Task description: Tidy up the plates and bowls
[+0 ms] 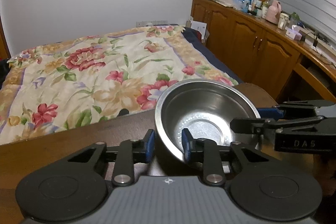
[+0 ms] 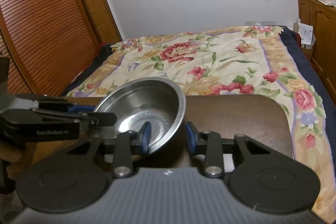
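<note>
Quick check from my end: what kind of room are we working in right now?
A bedroom, most likely. A bed with a floral quilt fills the space beyond the dark wooden table, wooden cabinets cluttered on top line one wall, and a louvred wooden door stands on the other side.
</note>
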A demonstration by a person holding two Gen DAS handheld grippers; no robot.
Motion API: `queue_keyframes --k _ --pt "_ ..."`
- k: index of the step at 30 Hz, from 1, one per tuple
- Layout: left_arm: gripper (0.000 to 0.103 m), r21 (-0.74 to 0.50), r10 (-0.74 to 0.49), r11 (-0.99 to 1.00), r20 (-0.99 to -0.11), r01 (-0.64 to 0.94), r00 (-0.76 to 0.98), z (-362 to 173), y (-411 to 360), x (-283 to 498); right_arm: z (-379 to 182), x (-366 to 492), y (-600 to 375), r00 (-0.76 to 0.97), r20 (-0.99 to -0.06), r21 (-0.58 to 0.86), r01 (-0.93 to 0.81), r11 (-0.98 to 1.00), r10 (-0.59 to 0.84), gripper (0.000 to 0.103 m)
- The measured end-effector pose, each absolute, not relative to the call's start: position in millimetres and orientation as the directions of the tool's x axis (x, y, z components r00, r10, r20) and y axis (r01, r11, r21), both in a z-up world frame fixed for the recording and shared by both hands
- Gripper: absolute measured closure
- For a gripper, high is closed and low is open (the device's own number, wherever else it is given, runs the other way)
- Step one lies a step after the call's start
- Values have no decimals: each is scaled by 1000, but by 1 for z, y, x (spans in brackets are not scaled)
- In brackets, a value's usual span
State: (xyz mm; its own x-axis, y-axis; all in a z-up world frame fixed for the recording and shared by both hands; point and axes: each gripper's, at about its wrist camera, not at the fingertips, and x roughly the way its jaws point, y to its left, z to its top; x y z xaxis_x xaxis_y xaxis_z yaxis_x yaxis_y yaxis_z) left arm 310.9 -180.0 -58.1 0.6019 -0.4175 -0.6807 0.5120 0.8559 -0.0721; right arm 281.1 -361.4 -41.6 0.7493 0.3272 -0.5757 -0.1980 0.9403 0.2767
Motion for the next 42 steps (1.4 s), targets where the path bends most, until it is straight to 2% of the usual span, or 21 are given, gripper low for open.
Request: queue_keyframes --k 2,7,18,42 --pt "80 -64 -415 854 -682 517 602 -59 -181 308 -41 279 -361 745 -581 274 -200 941 328 78" --pt "84 -58 -412 853 -683 518 603 -58 -181 305 -42 275 -360 738 -592 263 -203 943 324 79" --pt "88 -43 -416 850 -667 525 618 -44 -177 293 -30 270 -366 758 -570 266 -192 945 315 91" --pt "89 -38 -474 835 -556 548 683 18 -163 245 23 231 -366 834 -470 209 -214 954 290 93"
